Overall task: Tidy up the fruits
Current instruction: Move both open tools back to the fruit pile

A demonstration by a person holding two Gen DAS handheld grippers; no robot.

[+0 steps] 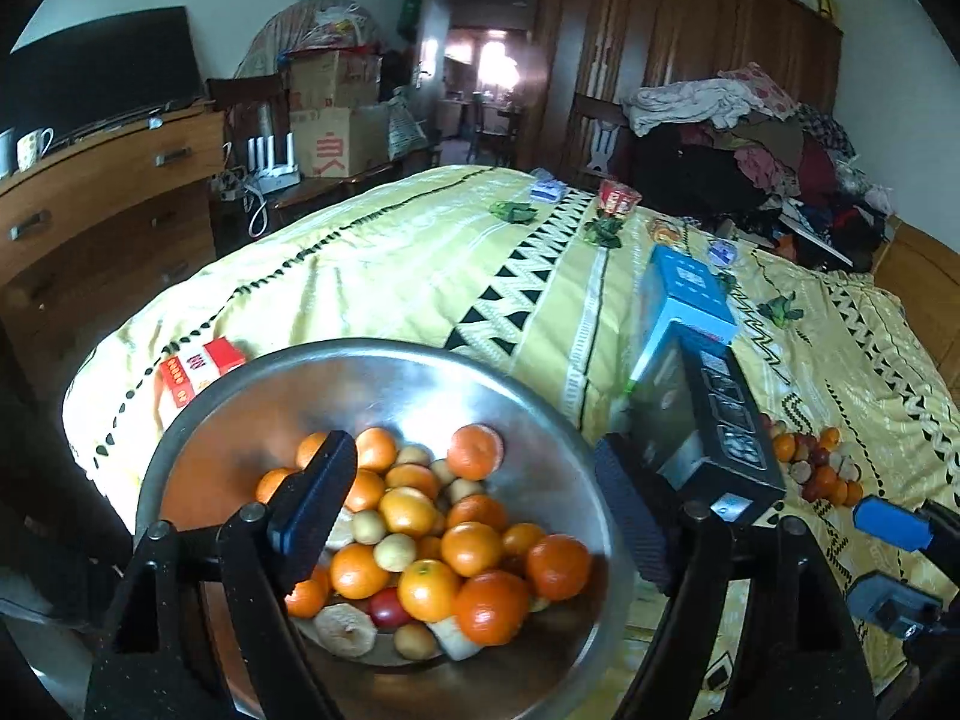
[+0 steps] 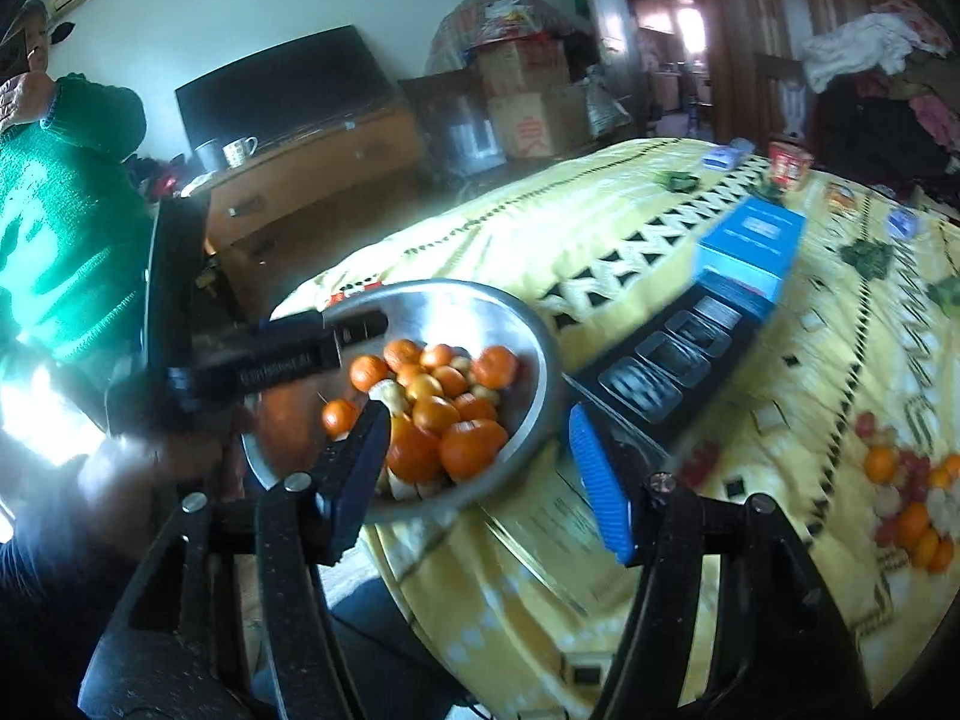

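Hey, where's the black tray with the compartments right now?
The black compartment tray lies on the yellow bedspread, just right of the steel bowl of fruit, with the blue box at its far end; both wrist views show it.

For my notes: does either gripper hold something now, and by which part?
Nothing is held. The left gripper and right gripper both stand open above the metal bowl.
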